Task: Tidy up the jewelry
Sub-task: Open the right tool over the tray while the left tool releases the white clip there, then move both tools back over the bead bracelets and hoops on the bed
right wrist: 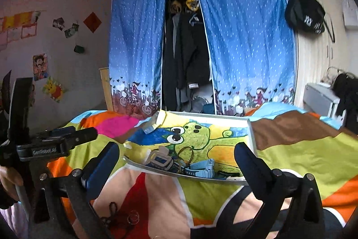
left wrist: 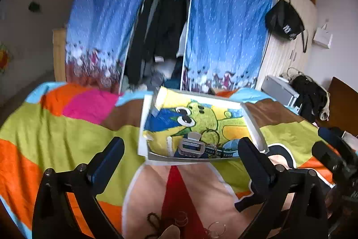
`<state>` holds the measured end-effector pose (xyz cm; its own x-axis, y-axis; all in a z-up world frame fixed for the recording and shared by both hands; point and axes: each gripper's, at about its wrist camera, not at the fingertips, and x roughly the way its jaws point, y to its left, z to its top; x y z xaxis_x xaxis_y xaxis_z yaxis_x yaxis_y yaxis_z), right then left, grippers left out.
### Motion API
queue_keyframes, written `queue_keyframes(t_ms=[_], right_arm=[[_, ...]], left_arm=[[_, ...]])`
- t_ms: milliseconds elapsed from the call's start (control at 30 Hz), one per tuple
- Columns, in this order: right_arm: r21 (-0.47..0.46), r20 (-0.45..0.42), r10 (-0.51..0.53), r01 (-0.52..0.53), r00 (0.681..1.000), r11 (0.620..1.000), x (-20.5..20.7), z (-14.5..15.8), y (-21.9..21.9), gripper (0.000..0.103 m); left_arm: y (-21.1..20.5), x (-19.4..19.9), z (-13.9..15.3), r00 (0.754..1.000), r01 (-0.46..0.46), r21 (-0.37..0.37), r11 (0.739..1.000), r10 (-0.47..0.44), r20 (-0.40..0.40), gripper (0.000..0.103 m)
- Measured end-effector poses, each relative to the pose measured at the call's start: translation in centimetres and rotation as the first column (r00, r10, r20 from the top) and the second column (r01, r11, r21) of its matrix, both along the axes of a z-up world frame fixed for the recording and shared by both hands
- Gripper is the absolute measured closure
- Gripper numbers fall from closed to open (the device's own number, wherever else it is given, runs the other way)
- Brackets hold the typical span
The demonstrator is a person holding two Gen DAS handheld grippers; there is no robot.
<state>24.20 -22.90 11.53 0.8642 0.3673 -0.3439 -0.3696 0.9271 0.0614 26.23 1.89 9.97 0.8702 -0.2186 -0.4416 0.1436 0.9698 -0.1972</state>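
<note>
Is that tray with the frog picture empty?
No. The tray already holds watches and a bangle near its front edge.

Bare blanket lies open at three o'clock of the tray; watches crowd its six o'clock edge (bracelets litter the blanket at seven).

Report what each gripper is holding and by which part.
Nothing is held. The left gripper and right gripper both have their jaws wide open, short of the tray on the blanket.
</note>
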Motion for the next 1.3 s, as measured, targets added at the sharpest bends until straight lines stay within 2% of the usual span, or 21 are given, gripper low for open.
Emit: queue_keyframes(t_ms=[67, 267, 400, 533, 900, 1133, 1300], right_arm=[[-0.004, 0.010, -0.002, 0.002, 1.000, 1.000, -1.6, 0.6, 0.1, 0.000], [-0.020, 0.016, -0.012, 0.012, 1.000, 1.000, -6.0, 0.8, 0.5, 0.000], [-0.030, 0.014, -0.014, 0.014, 1.000, 0.999, -9.1, -0.2, 1.0, 0.000], [-0.049, -0.001, -0.012, 0.012, 1.000, 0.999, -11.2, -1.8, 1.6, 0.000], [-0.146, -0.158, -0.048, 0.025, 0.986, 0.989, -13.6, -9.9, 3.4, 0.000], [-0.146, -0.242, -0.079, 0.044, 0.967, 0.988, -13.4, -13.4, 3.0, 0.000], [-0.140, -0.324, -0.110, 0.067, 0.940, 0.988, -12.2, -16.0, 2.9, 0.000]], left_arm=[[0.4, -2.1, 0.4, 0.999, -0.004, 0.006, 1.000, 0.003, 0.031, 0.003], [1.7, -7.3, 0.4, 0.998, -0.001, -0.008, 1.000, 0.002, 0.061, 0.003], [3.0, -10.1, -0.3, 0.998, 0.002, -0.010, 1.000, -0.001, 0.068, 0.003], [4.2, -12.1, -1.7, 0.998, -0.001, 0.024, 1.000, 0.000, 0.061, 0.003], [5.6, -14.0, -9.9, 0.997, 0.030, 0.049, 0.998, -0.027, -0.076, 0.003], [4.3, -12.9, -12.3, 0.987, 0.080, 0.116, 0.990, -0.063, -0.145, 0.003], [3.8, -11.4, -14.5, 0.967, 0.121, 0.153, 0.981, -0.082, -0.239, 0.003]])
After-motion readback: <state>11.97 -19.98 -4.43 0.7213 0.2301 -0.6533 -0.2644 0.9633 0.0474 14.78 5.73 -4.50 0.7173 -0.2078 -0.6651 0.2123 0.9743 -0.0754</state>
